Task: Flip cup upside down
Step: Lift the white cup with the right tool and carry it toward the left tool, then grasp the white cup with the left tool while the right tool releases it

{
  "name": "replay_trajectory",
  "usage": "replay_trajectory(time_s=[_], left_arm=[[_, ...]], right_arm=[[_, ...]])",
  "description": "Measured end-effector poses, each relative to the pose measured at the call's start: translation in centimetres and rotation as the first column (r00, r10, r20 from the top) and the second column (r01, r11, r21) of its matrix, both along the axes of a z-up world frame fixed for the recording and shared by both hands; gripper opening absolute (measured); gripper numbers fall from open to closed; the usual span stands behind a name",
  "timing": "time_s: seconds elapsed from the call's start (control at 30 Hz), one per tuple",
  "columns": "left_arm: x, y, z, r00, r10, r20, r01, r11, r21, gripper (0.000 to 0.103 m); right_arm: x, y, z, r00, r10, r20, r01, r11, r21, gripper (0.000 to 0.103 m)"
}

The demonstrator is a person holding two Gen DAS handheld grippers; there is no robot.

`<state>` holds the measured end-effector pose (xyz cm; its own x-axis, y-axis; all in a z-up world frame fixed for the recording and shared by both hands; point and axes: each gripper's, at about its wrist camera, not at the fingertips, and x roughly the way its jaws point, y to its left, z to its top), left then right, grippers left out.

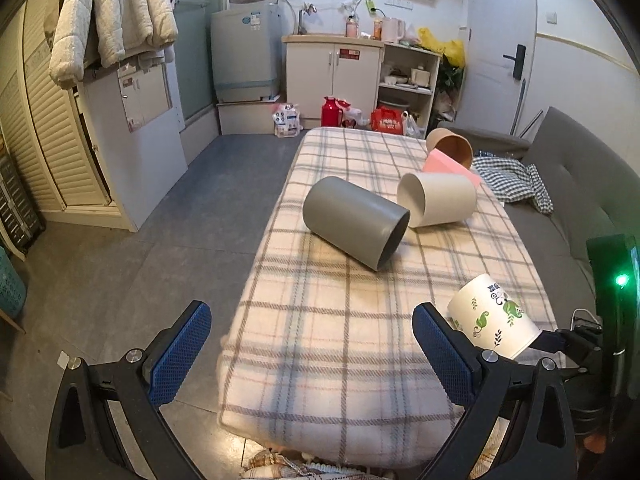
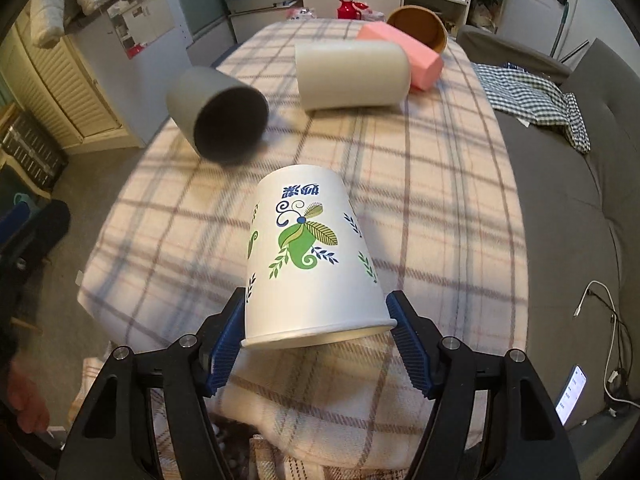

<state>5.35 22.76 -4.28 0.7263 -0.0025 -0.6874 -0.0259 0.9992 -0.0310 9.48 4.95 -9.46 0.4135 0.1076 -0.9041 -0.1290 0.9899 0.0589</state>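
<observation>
Mid-flip now, paper cup (image 2: pixel 310 256) pinched near rim in right gripper (image 2: pixel 316 344) jaws, left gripper (image 1: pixel 312 354) wide open and empty, next probably lowering rim-down onto plaid bench (image 2: pixel 440 208).

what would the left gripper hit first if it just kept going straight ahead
Probably the grey cup lying on its side on the plaid blanket, roughly ahead of the open left gripper; depth is unclear, so it might pass above.
</observation>
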Motion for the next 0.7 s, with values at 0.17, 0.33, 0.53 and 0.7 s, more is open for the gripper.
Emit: replay_trajectory(time_s=[0.17, 0.33, 0.53, 0.7], left_arm=[[0.4, -0.6, -0.5, 0.999, -0.008, -0.032, 0.008, 1.000, 0.002, 0.103], [0.7, -1.4, -0.8, 0.998, -0.017, -0.061, 0.018, 1.000, 0.013, 0.103], [1.2, -2.1, 0.0, 0.998, -0.021, -0.067, 0.024, 0.999, 0.034, 0.103], [2.2, -3.1, 1.2, 0.997, -0.024, -0.077, 0.026, 0.999, 0.032, 0.103]], right_arm=[[0.0, -0.5, -0.3, 1.000, 0.001, 0.003, -0.001, 1.000, 0.018, 0.071], [0.0, -0.7, -0.2, 1.000, 0.008, 0.014, -0.008, 0.999, 0.045, 0.072], [-0.7, -1.6, 1.4, 0.998, 0.020, 0.065, -0.025, 0.997, 0.067, 0.092], [-1.6, -3.8, 3.3, 0.994, -0.001, 0.107, -0.006, 0.998, 0.066, 0.092]])
